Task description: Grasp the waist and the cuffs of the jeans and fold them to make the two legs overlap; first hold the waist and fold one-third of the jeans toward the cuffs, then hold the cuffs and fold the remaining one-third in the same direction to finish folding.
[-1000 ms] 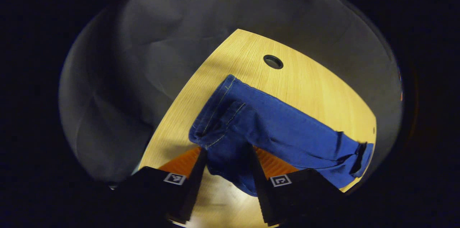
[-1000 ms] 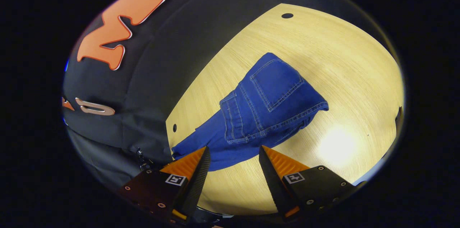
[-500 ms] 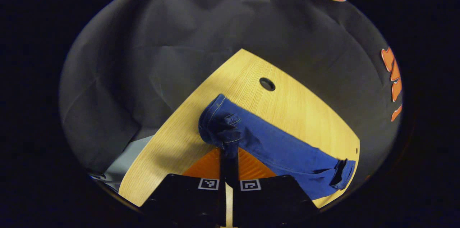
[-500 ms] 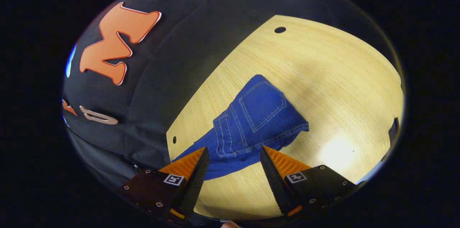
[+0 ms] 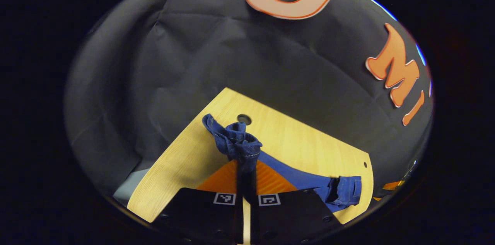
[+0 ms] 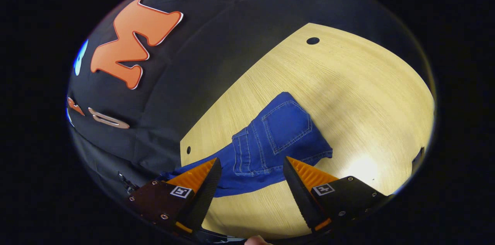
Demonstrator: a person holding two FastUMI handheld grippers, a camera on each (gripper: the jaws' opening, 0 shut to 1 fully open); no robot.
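left gripper [image 5: 246, 169] clenched on the jeans' [image 5: 305, 177] bunched end, now lifted higher off the table [image 5: 185, 160] than a second ago | right gripper [image 6: 249, 177] released, hovering above the waist [image 6: 280, 136] | jeans otherwise flat on the table | judged: leg-overlap fold starting

L gripper [image 5: 246, 167] fingers closed, pinching jeans [image 5: 239, 140] cloth; R gripper [image 6: 250, 177] fingers spread wide, nothing between.
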